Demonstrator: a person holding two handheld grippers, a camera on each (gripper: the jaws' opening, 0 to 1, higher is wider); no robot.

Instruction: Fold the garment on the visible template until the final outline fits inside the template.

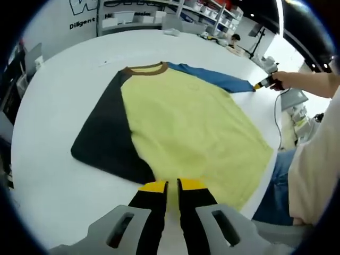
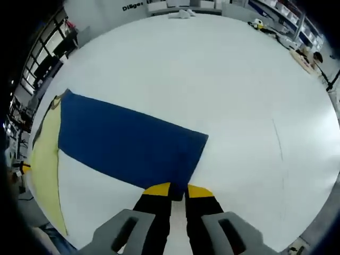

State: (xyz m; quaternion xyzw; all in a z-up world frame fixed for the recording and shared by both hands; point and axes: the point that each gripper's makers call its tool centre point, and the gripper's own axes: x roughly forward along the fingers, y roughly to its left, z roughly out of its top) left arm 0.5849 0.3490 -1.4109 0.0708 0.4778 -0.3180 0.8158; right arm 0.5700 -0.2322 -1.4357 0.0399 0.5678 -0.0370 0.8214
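Note:
A T-shirt (image 1: pixel 186 122) lies flat on the white table (image 1: pixel 58 175), with a yellow body, a brown collar (image 1: pixel 146 69), a black sleeve (image 1: pixel 106 133) and a blue sleeve (image 1: pixel 212 77). My left gripper (image 1: pixel 172 186) sits at the shirt's near hem, beside the black sleeve, its jaws closed on the yellow edge. In the right gripper view the blue sleeve (image 2: pixel 127 141) stretches flat across the table, and my right gripper (image 2: pixel 178 191) is shut on its cuff edge. That same gripper (image 1: pixel 261 84) appears at the sleeve's tip in the left gripper view.
The person's arm (image 1: pixel 308 82) and torso (image 1: pixel 313 170) stand at the table's right edge. Shelves with boxes (image 1: pixel 212 10) line the far wall. A faint line (image 2: pixel 277 141) marks the bare table to the right of the sleeve.

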